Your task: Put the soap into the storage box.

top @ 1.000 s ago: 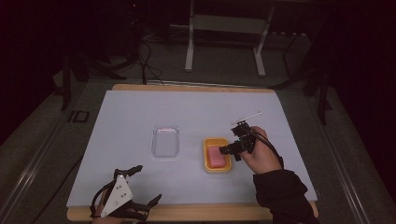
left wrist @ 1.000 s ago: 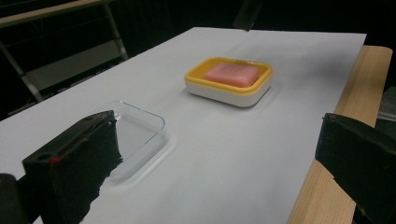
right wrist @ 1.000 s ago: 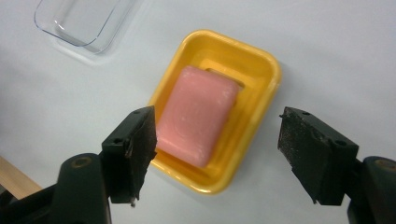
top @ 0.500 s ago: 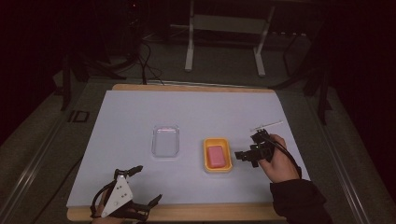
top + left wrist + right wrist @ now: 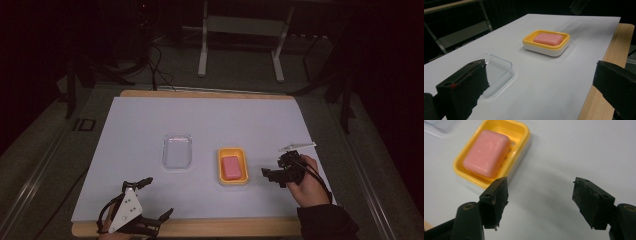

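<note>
A pink soap bar (image 5: pixel 231 167) lies in a yellow soap dish (image 5: pixel 220 161) at the middle right of the white sheet. Left of it rests a clear plastic tray (image 5: pixel 177 151), with nothing in it. My right gripper (image 5: pixel 270 173) hovers just right of the dish, open and holding nothing. In the right gripper view its jaws (image 5: pixel 541 188) stand wide apart over bare sheet, with the soap (image 5: pixel 487 152) and dish (image 5: pixel 522 133) beyond the left jaw. My left gripper (image 5: pixel 159 196) stands open at the front left edge. Its view looks past the tray (image 5: pixel 496 67) to the dish (image 5: pixel 528 40).
The white sheet (image 5: pixel 250 120) covers a wooden table (image 5: pixel 200 227) whose front edge shows as a bare strip. A metal stand (image 5: pixel 240 30) and cables lie on the dark floor beyond the table's far edge.
My right gripper has drawn back from the soap dish to the right and toward the front. The soap stays in the dish. The left gripper has not moved.
</note>
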